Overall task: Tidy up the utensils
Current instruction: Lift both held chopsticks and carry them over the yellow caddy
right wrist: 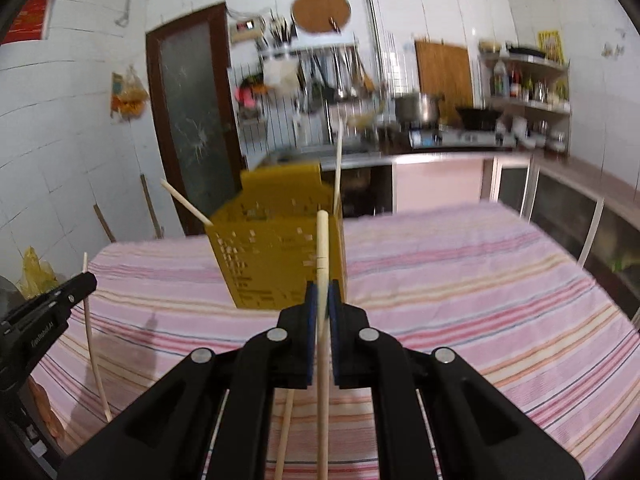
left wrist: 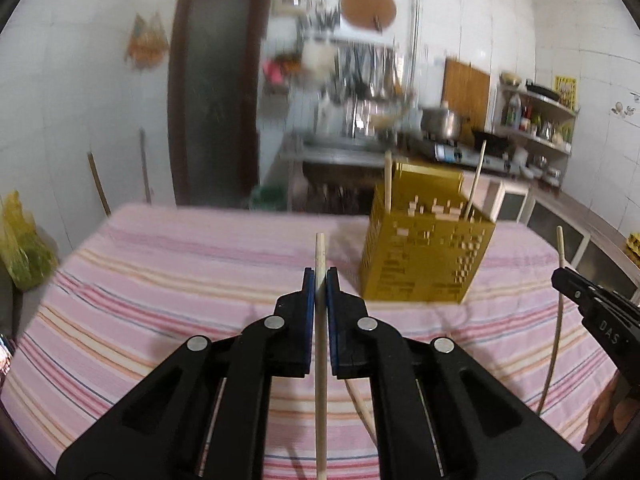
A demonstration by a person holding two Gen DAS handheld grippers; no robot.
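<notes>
At lower centre of the left wrist view, the left gripper [left wrist: 320, 276] has its blue pads pinched tight on a wooden chopstick [left wrist: 320, 344] that runs upright between them, its top poking just above the fingertips. Lower centre of the right wrist view shows the same: the right gripper [right wrist: 322, 292] is clamped on its own chopstick [right wrist: 322, 264], whose tip crosses the front of the yellow perforated utensil holder [right wrist: 276, 256].

Each camera catches the other tool at its frame edge: the right gripper at far right of the left view, the left gripper at far left of the right view. A loose chopstick [right wrist: 285, 432] under the right gripper shows best in the right view.

Two chopsticks [left wrist: 387, 182] stand inside the holder, leaning against its rim. Striped pink tablecloth [right wrist: 460, 280] spreads wide to the right of the holder; the table's far edge lies close behind it.
</notes>
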